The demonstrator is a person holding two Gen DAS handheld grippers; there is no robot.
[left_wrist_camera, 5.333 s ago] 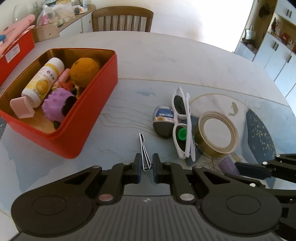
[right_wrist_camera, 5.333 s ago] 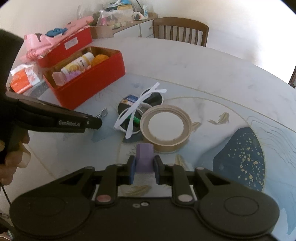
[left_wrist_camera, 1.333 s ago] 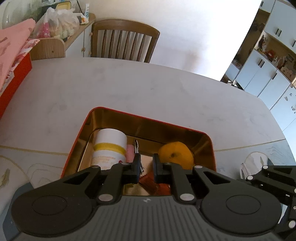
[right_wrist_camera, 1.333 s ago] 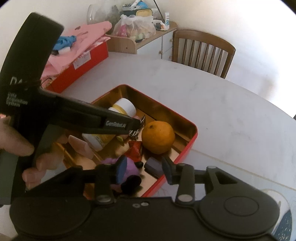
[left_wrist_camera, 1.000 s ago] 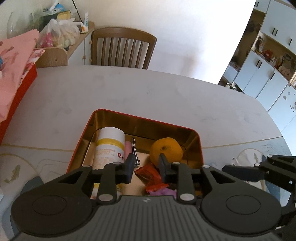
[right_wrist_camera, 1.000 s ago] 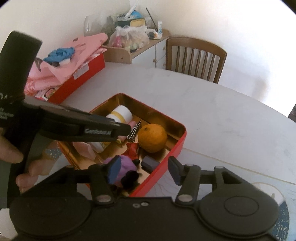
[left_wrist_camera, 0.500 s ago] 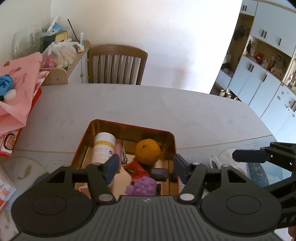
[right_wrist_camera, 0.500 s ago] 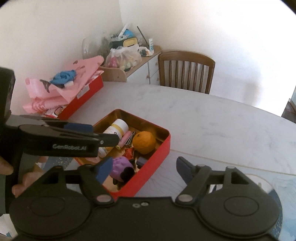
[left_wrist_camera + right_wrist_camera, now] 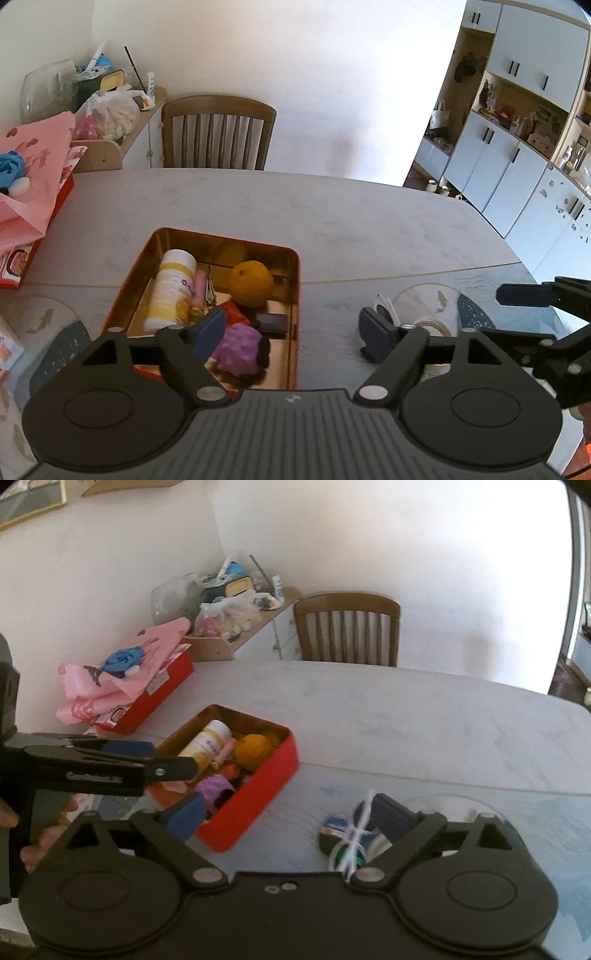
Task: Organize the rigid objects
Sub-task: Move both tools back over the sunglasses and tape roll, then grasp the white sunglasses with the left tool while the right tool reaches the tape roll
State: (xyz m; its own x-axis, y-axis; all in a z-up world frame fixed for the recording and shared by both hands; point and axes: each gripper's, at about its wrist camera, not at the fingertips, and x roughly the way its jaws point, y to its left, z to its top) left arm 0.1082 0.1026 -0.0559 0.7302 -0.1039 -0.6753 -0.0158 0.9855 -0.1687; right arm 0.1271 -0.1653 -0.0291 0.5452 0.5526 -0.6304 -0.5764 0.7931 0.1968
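Marble-patterned table [image 9: 369, 229] carries my red tin [image 9: 293, 332], and inside it a white and yellow bottle [image 9: 171, 291] lies beside an orange [image 9: 251, 282], with a purple spiky ball [image 9: 238, 349] and a small dark block [image 9: 272, 322] nearer me. My left gripper [image 9: 293, 332] hangs above the tin's near corner, jaws wide apart and empty. My right gripper [image 9: 286, 818] is likewise spread and empty, over white sunglasses [image 9: 354, 842] lying right of the tin. A wooden chair [image 9: 218, 133] stands at the far edge

Far table [image 9: 332, 206] bare; red box [image 9: 255, 794], sunglasses [image 9: 354, 834] crowd near side.
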